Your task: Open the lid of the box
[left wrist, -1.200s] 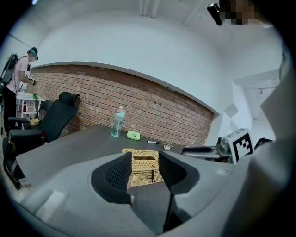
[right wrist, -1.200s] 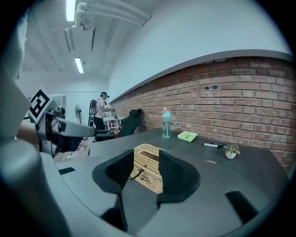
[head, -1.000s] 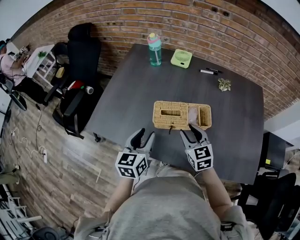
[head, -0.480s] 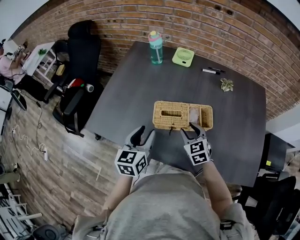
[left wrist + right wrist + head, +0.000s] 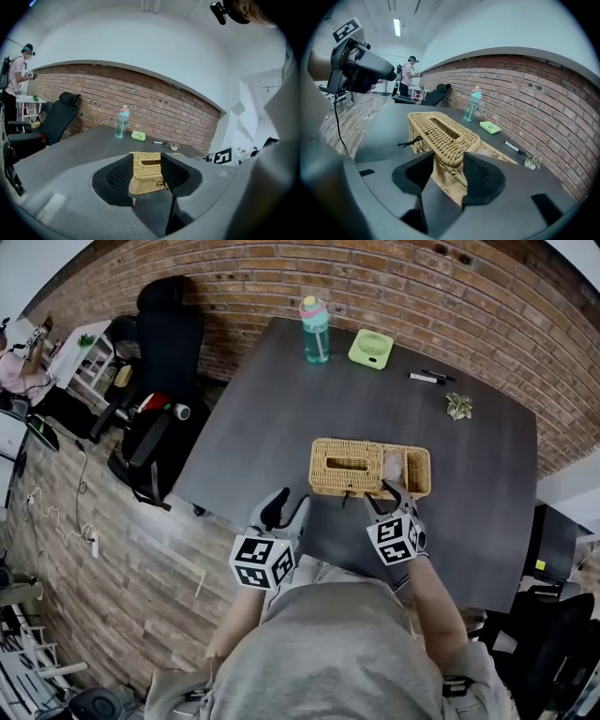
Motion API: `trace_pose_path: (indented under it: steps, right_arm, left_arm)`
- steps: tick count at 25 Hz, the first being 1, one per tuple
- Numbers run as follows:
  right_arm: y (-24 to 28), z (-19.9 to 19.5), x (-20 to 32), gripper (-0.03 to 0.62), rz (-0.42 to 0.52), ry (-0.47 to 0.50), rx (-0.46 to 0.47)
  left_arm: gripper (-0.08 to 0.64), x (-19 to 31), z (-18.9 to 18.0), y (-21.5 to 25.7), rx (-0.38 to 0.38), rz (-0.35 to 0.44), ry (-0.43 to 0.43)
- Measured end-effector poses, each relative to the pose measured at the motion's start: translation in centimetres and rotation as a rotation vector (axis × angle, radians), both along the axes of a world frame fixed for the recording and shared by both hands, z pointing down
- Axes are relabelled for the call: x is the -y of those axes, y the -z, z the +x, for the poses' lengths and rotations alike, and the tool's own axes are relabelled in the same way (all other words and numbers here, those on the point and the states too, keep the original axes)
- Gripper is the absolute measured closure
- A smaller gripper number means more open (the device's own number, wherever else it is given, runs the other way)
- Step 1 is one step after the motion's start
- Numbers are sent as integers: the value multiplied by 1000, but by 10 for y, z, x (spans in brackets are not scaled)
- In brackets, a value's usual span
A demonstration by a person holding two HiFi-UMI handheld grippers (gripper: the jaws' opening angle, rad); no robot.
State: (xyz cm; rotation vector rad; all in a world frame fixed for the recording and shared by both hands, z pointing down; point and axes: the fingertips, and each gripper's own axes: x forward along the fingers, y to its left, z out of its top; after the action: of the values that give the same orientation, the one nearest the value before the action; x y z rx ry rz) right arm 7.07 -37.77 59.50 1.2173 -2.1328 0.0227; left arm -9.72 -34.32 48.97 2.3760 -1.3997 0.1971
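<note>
The dark table [image 5: 281,409] carries the wicker box [image 5: 347,467] near its front edge, with the lid lying flat on it. The right gripper [image 5: 386,495] is at the box's near side, its jaws opening with the lid's woven rim between them. The left gripper [image 5: 286,505] hangs by the table edge, its jaws apart on nothing. Well behind the box, apart from it, stand a water bottle [image 5: 315,330], a green fan [image 5: 371,348], a pen [image 5: 428,378] and a small plant [image 5: 458,406].

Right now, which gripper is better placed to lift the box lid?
Right. The right gripper has its jaws opening with a corner of the wicker lid between them; the left gripper hangs open and empty, short of the box.
</note>
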Motion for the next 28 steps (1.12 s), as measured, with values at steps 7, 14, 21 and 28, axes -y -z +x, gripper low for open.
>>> trace_pose_path:
  steps: [7, 14, 21, 28]
  right_arm:
    - [3, 1, 0, 400, 0, 3, 14]
    - [16, 1, 3, 400, 8, 22, 29]
    - [35, 1, 7, 405, 18, 48, 36]
    - [60, 1, 16, 425, 52, 53, 64]
  left_arm:
    - [377, 1, 4, -2, -2, -4, -12]
    - [377, 1, 4, -5, -8, -10, -18]
    - [377, 2, 4, -7, -13, -15, -17]
    - [377, 5, 6, -9, -18, -22, -20]
